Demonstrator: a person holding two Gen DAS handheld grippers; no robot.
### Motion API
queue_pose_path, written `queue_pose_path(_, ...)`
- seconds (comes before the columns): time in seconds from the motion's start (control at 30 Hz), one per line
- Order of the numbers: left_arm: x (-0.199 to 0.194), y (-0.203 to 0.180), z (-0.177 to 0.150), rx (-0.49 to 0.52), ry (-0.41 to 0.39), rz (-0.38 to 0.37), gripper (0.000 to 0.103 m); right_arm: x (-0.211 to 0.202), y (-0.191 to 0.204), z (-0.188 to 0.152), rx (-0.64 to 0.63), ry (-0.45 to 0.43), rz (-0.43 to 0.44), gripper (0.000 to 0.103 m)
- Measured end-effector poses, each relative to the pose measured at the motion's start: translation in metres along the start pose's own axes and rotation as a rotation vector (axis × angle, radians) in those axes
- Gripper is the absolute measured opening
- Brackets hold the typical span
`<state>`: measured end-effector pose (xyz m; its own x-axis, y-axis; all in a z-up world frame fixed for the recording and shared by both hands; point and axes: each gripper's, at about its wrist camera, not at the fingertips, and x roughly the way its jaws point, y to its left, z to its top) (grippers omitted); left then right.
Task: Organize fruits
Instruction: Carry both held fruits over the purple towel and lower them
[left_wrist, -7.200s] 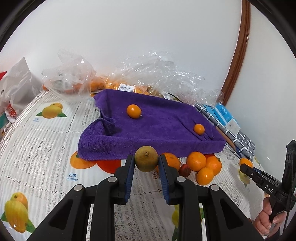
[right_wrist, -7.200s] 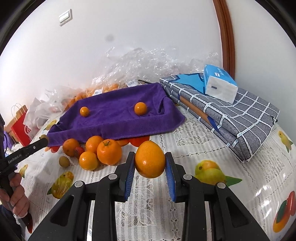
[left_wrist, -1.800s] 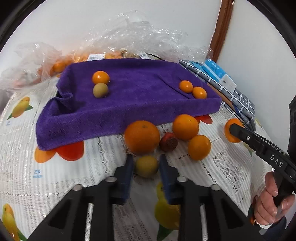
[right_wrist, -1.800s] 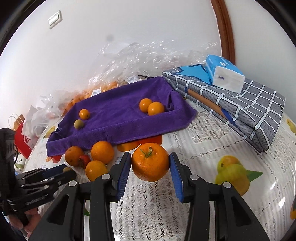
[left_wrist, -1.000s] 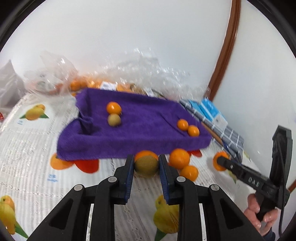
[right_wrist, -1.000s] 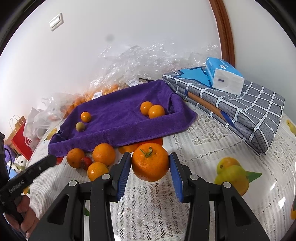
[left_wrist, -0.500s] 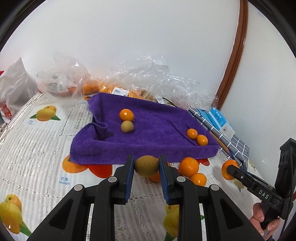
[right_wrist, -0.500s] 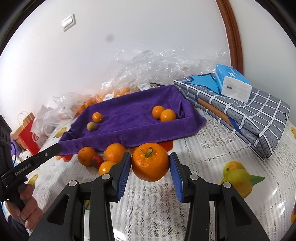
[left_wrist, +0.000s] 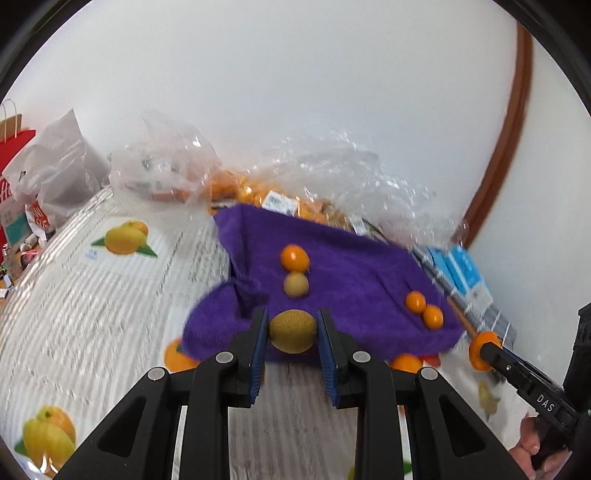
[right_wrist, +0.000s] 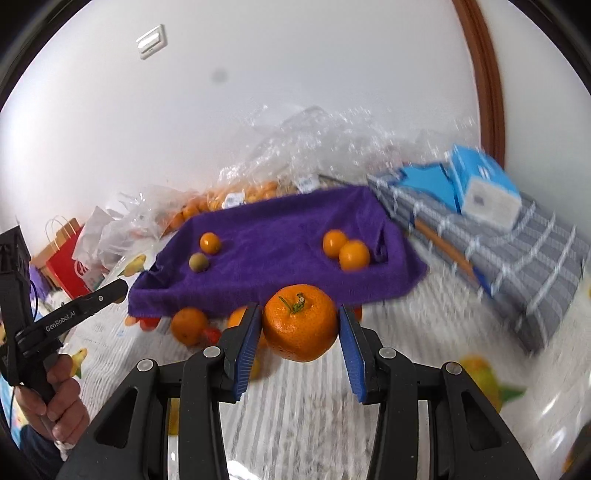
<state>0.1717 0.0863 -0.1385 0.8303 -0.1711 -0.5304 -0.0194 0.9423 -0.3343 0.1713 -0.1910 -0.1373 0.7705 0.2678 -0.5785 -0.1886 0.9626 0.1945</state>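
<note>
My left gripper (left_wrist: 291, 330) is shut on a small green-brown fruit (left_wrist: 292, 331), held above the table in front of the purple towel (left_wrist: 351, 269). On the towel lie a small orange (left_wrist: 294, 257) with a green-brown fruit (left_wrist: 296, 284) just below it, and two small oranges (left_wrist: 423, 308) at the right. My right gripper (right_wrist: 299, 326) is shut on a large orange (right_wrist: 300, 322) with a green stem, raised near the towel's (right_wrist: 280, 240) front edge. Loose oranges (right_wrist: 189, 325) and a red fruit (right_wrist: 212, 334) sit on the cloth below it.
Clear plastic bags (left_wrist: 192, 173) holding more oranges stand behind the towel. A folded grey checked cloth (right_wrist: 517, 251) with a blue tissue pack (right_wrist: 480, 188) lies at the right. Red and white shopping bags (left_wrist: 33, 192) stand at the far left. A fruit-print lace tablecloth (left_wrist: 92, 295) covers the table.
Both grippers have risen with their fruits and moved closer to the towel. The left view has swung so the towel sits more to the right; both grips are unchanged.
</note>
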Motion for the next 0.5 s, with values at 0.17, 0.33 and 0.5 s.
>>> queue_pose_path(0.17,0.02,0.007,0.032,-0.023,-0.017,0.012,0.025,0.023,0.009,0.039,-0.017,-0.022,0.033,0.042)
queue_pose_path(0.33,0.057,0.004,0.046,-0.025,-0.01,0.013,0.025,0.059,0.021,0.064,-0.029,-0.014,0.038,0.042)
queue_pose_path(0.5,0.091,0.013,0.035,-0.041,0.03,-0.016,0.025,0.096,0.027,0.065,-0.049,0.022,0.044,0.042)
